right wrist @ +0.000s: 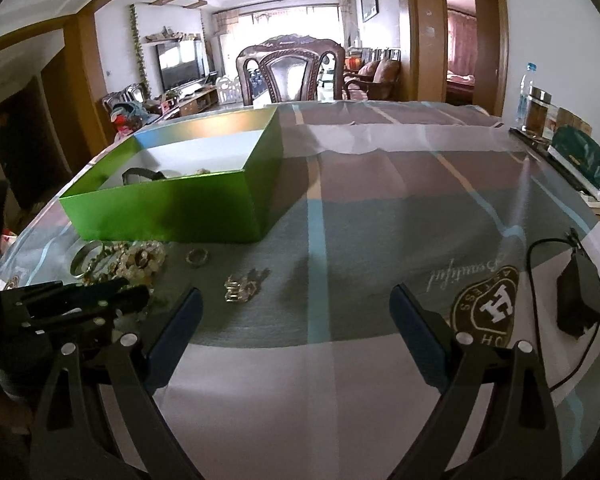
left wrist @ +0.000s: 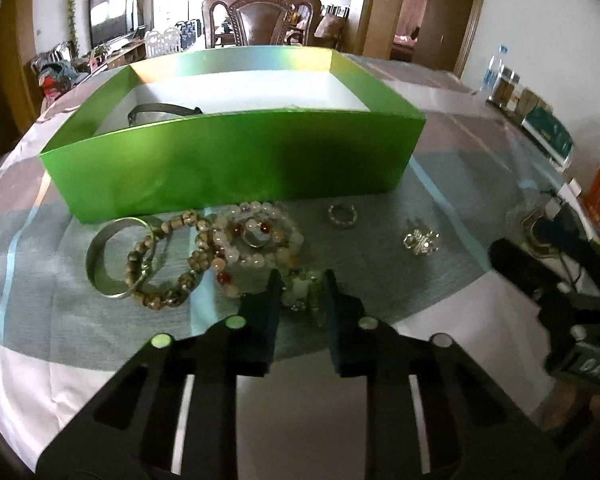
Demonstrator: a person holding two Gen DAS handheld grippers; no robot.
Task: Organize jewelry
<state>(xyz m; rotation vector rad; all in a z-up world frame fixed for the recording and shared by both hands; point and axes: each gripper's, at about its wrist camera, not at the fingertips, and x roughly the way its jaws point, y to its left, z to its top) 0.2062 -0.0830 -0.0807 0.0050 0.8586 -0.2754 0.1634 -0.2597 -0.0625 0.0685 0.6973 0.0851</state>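
A green box (left wrist: 236, 160) stands open on the cloth, a dark strap (left wrist: 160, 110) lying inside it. In front of it lie a silver bangle (left wrist: 112, 256), a brown bead bracelet (left wrist: 168, 268), a pale bead bracelet with red beads (left wrist: 260, 240), a small ring (left wrist: 342, 216) and a sparkling crystal piece (left wrist: 420, 242). My left gripper (left wrist: 301, 282) is down at the near edge of the pile. Its fingers are narrowed around a pale bead piece (left wrist: 300, 294) that fills the gap. My right gripper (right wrist: 296, 298) stands open over bare cloth, right of the crystal piece (right wrist: 242, 286).
The table has a checked cloth (right wrist: 380, 200). A black adapter with a cable (right wrist: 578, 304) lies at the right edge. Jars, a bottle (right wrist: 526, 92) and a green packet (right wrist: 580, 160) line the far right. A carved wooden chair (right wrist: 292, 72) stands behind the table.
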